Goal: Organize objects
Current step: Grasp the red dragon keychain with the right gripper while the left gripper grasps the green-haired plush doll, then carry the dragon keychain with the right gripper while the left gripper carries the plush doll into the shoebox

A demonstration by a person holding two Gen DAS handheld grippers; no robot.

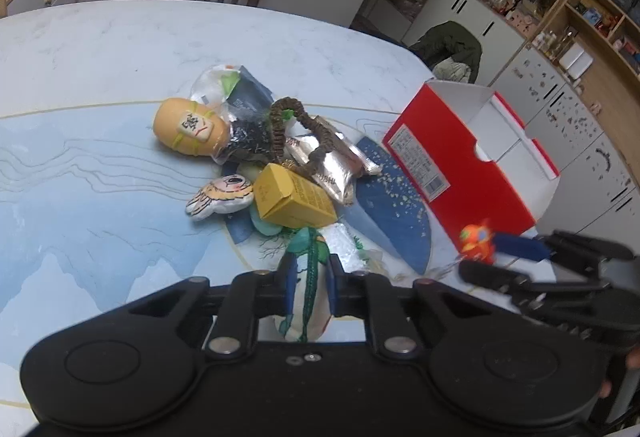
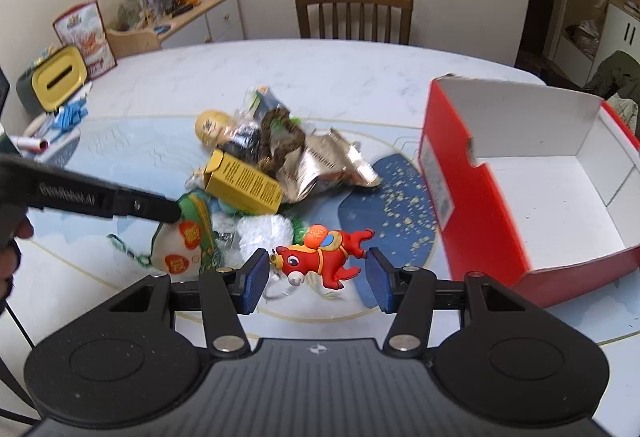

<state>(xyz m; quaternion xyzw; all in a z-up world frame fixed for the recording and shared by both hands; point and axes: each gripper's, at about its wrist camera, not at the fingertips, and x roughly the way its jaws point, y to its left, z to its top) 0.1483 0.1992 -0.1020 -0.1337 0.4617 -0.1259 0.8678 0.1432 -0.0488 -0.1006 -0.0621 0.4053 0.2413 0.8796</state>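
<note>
The open red cardboard box with a white inside [image 2: 532, 173] stands at the right of the table, empty as far as the right wrist view shows; it looks stiff and light, and serves as the likely bin. Left of it a heap lies on the pale blue patterned tablecloth [image 1: 80, 165]: a crinkled silver foil packet [image 2: 328, 161], slippery and easily crushed; a small yellow cardboard carton [image 2: 244, 181], rigid, best pinched across its narrow faces. Nearest lies a flat red rubbery horse-shaped charm [image 2: 320, 257], light and pliant, best taken across its body; a white and green stitched cloth pouch with a green cord [image 1: 306, 301] seems soft and limp. The left gripper [image 1: 310, 287] reaches in from the near left, pads closed in on the pouch and grasping it; the right gripper [image 2: 318, 279] hovers low over the horse, pads spread wide on either side and touching nothing.
</note>
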